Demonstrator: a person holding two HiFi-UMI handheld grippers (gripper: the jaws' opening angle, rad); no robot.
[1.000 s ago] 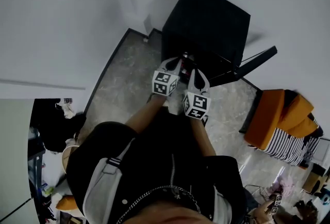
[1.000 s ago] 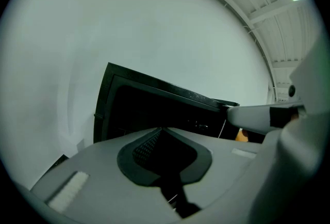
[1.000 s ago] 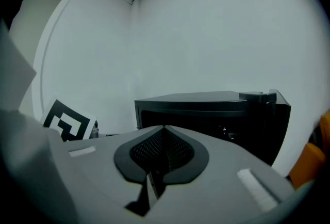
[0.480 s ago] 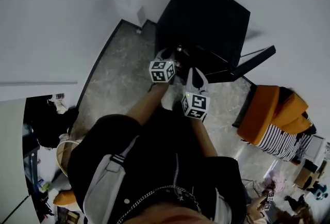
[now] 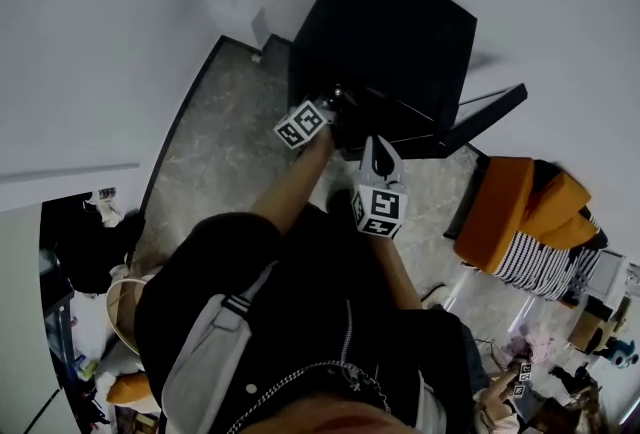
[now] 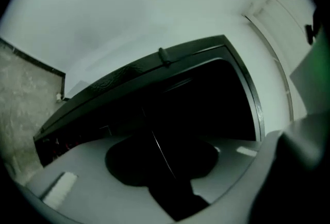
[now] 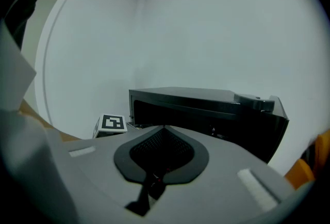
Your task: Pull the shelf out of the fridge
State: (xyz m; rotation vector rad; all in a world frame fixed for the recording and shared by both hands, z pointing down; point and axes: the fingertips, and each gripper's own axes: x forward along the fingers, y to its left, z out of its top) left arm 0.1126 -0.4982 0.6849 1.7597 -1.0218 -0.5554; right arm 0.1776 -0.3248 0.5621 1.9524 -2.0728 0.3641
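Left gripper (image 5: pixel 333 108): shifted to the fridge (image 5: pixel 400 22) mouth and rolled; jaws just been opening, now spread, pinching nothing. Right gripper (image 5: pixel 378 152): short of the fridge, jaws pressed together, empty. Shelf: inside the fridge, lost in darkness. Risk: closing blind may miss the shelf edge or knock the fridge frame.

Speckled grey floor (image 5: pixel 220 142); black fridge (image 5: pixel 390 32) standing on it.

One black fridge (image 5: pixel 390 32) and two tools (image 5: pixel 335 102) (image 5: pixel 378 144).
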